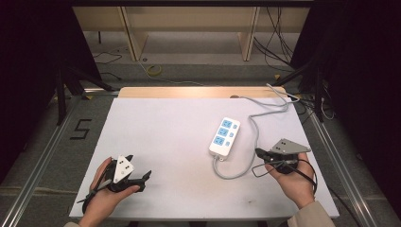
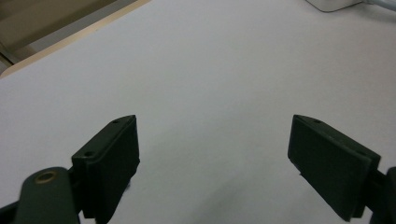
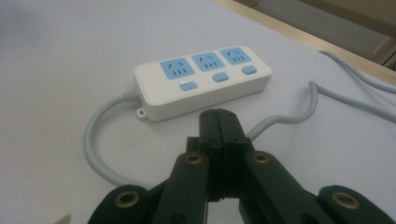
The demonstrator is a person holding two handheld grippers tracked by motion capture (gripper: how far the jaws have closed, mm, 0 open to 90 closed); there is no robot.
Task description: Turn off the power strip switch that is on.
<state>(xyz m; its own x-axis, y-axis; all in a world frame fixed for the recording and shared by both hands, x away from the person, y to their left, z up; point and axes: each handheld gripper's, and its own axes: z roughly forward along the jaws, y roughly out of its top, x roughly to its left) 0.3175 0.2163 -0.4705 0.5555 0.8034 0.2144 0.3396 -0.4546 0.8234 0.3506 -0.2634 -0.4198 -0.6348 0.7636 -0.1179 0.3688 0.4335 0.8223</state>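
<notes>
White power strip (image 1: 225,137) with three blue sockets and three blue switches, lying flat on the right half of the white counter (image 1: 165,137), long axis running away from the person and slightly rightward. In the right gripper view, same power strip (image 3: 203,81) seen obliquely, sockets facing up, each switch just beside its socket. Grey cable (image 1: 236,171) leaving the near end of the strip, looping toward the person, then curving right and away past the strip's right side to the far right corner of the counter, where it drops over the edge. In the right gripper view, cable (image 3: 98,149) bending around the near left of the strip and passing behind the jaws.

Right gripper (image 1: 261,153) held in the right hand (image 1: 293,182) at the near right of the counter, grey three-cornered plate on top, tips pointing left toward the cable loop, near the strip but apart from it. Jaws pressed together with nothing between them, shown in the right gripper view (image 3: 219,122).

Left gripper (image 1: 145,176) held in the left hand (image 1: 106,189) at the near left of the counter, well apart from the strip, tips pointing right. Jaws wide apart and holding nothing in the left gripper view (image 2: 215,154), bare counter surface (image 2: 210,84) between them.

Light wooden edge (image 1: 198,91) along the far side of the counter. Floor beyond with loose cables (image 1: 279,42) and a wooden frame (image 1: 189,28).
</notes>
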